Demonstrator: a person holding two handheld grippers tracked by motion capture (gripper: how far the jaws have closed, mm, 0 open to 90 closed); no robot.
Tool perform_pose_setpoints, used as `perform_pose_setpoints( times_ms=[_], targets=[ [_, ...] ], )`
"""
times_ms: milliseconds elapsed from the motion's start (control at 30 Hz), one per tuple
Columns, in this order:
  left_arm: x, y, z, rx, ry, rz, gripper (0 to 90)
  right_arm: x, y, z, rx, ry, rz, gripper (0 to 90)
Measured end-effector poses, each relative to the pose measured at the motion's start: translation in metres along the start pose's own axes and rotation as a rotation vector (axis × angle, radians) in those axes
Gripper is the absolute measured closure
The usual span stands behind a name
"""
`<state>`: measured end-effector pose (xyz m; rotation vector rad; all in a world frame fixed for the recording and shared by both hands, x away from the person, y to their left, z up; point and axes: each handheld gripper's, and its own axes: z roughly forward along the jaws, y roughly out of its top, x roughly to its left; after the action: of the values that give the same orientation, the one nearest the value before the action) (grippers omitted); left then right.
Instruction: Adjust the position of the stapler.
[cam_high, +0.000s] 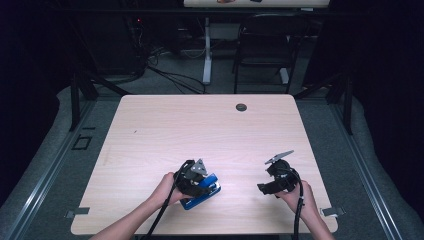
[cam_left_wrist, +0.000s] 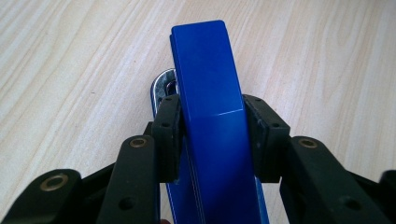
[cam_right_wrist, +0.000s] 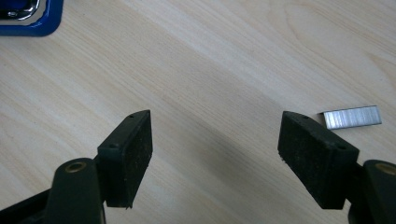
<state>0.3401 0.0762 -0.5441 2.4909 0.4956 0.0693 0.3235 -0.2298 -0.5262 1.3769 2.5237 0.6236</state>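
A blue stapler (cam_high: 206, 191) lies on the wooden table (cam_high: 200, 130) near its front edge. My left gripper (cam_high: 196, 181) comes down over it, held by a hand from the bottom left. In the left gripper view the two black pads (cam_left_wrist: 169, 135) sit against both sides of the stapler's blue top arm (cam_left_wrist: 210, 107), and its metal base tip (cam_left_wrist: 161, 86) shows beneath. My right gripper (cam_high: 266, 181) hovers to the right, apart from the stapler. Its jaws (cam_right_wrist: 215, 154) stand wide open over bare wood. A strip of silver staples (cam_right_wrist: 352, 116) lies just beyond the right pad. A corner of the stapler (cam_right_wrist: 28, 21) shows at the top left.
A dark round grommet (cam_high: 241, 107) sits near the table's far edge. Beyond the table stand a black chair (cam_high: 265, 45) and a white desk leg (cam_high: 207, 50) among cables. Metal rails run along the floor on both sides.
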Motion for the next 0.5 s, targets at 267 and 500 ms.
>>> perform_pose_setpoints(
  times_ms=[267, 500],
  targets=[
    [0.0, -0.002, -0.003, 0.025, 0.034, -0.163, 45.5, 0.0, 0.0, -0.002, 0.0, -0.001, -0.007, 26.6],
    [-0.015, 0.0, 0.006, 0.091, 0.08, -0.141, 52.2, 0.001, 0.0, -0.001, -0.001, -0.002, -0.011, 27.0]
  ],
)
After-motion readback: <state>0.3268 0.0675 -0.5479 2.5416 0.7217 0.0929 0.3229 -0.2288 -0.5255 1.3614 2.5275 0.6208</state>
